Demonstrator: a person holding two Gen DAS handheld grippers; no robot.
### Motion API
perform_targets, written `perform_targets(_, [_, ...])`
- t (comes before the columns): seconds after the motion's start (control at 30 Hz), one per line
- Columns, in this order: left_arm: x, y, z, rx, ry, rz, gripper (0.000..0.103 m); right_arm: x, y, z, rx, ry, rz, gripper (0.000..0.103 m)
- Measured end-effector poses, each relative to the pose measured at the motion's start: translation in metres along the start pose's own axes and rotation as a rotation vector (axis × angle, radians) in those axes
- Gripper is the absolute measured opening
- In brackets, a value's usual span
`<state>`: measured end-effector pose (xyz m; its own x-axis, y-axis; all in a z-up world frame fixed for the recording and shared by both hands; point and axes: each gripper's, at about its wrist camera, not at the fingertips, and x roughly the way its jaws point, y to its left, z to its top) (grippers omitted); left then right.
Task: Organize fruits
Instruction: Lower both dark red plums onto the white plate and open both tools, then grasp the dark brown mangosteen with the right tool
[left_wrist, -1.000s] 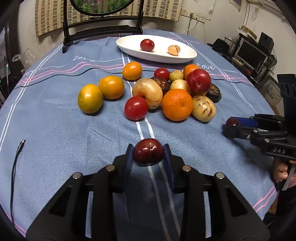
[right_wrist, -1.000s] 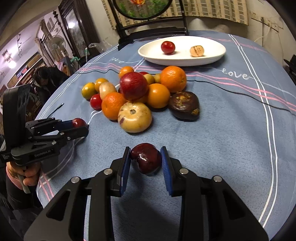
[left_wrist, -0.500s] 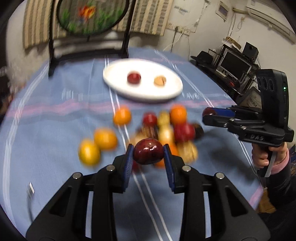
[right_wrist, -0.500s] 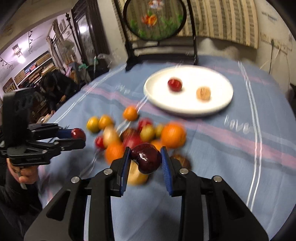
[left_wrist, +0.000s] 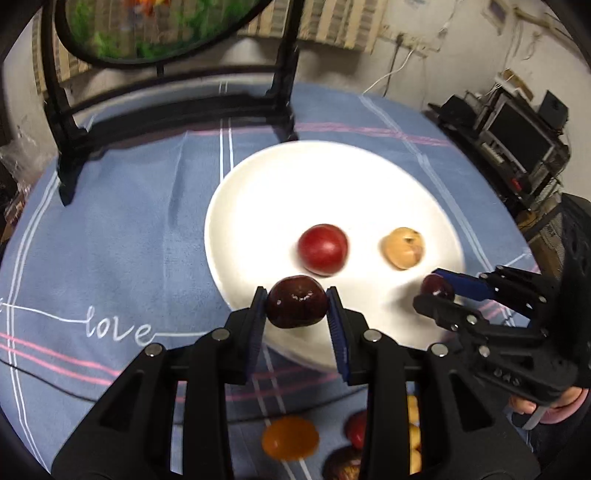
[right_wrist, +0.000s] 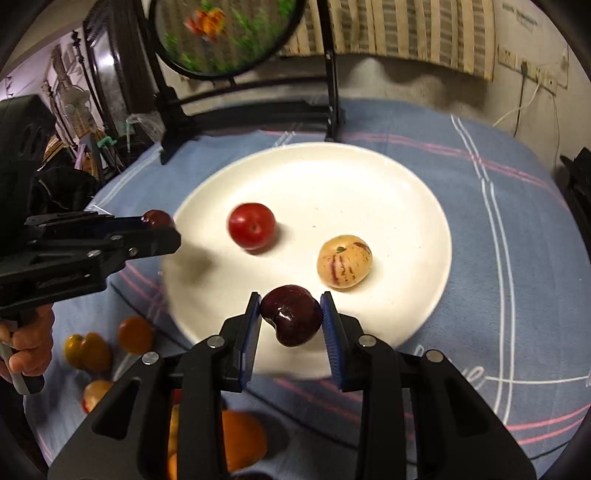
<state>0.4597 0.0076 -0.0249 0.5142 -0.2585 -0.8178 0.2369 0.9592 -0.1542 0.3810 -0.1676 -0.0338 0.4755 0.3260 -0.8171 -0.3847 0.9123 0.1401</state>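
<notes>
Left wrist view: the left tool (left_wrist: 297, 302) squeezes a dark red plum (left_wrist: 296, 301) by its round sides. It hangs over the near edge of the white plate (left_wrist: 258, 192). A red fruit (left_wrist: 323, 249) lies just ahead.

Right wrist view: the right tool (right_wrist: 290, 317) grips a dark lumpy fruit (right_wrist: 291, 319), also over the plate's near edge. A striped yellow fruit (right_wrist: 344, 266) sits just ahead.

Both fruits look small, light, smooth and probably slippery and easy to bruise. Hold them gently at the widest part.

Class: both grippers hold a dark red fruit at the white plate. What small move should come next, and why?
Probably lower both and let go. The left gripper and right gripper each clamp a dark red fruit above the near rim of the white plate, which has bare room.
</notes>
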Motion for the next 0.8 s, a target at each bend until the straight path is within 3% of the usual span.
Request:
perform_targets(0.13, [0.018,0.005,0.001,-0.012,0.048,0.016,0.033,0.014,-0.002,0.001,0.000,0.033,-0.011,0.033])
perform_targets(0.3, [0.028,0.002,0.004,-0.025,0.048,0.010,0.034,0.022,-0.004,0.001,0.009,0.042,0.001,0.034])
perform_targets(0.37, [0.030,-0.001,0.005,-0.018,0.034,0.027,0.052,0.022,-0.004,0.002,0.009,0.045,0.000,0.037])
perform_targets(0.4, [0.028,-0.002,0.005,-0.012,0.020,0.046,0.060,0.020,-0.004,0.002,0.017,0.038,-0.009,0.051])
perform_targets(0.47, [0.020,-0.004,0.006,-0.014,-0.004,0.048,0.070,0.008,-0.003,0.003,0.035,-0.014,-0.033,0.063])
perform_targets(0.6, [-0.016,-0.006,-0.006,-0.014,-0.041,0.041,0.074,-0.026,0.004,-0.005,0.002,-0.088,-0.024,0.063])
perform_targets(0.67, [-0.045,-0.007,-0.024,-0.009,-0.096,0.072,0.088,-0.046,0.007,-0.017,-0.005,-0.121,0.011,0.063])
perform_targets(0.8, [-0.092,-0.016,-0.083,0.005,-0.198,0.134,0.095,-0.072,0.014,-0.043,0.009,-0.146,0.043,0.063])
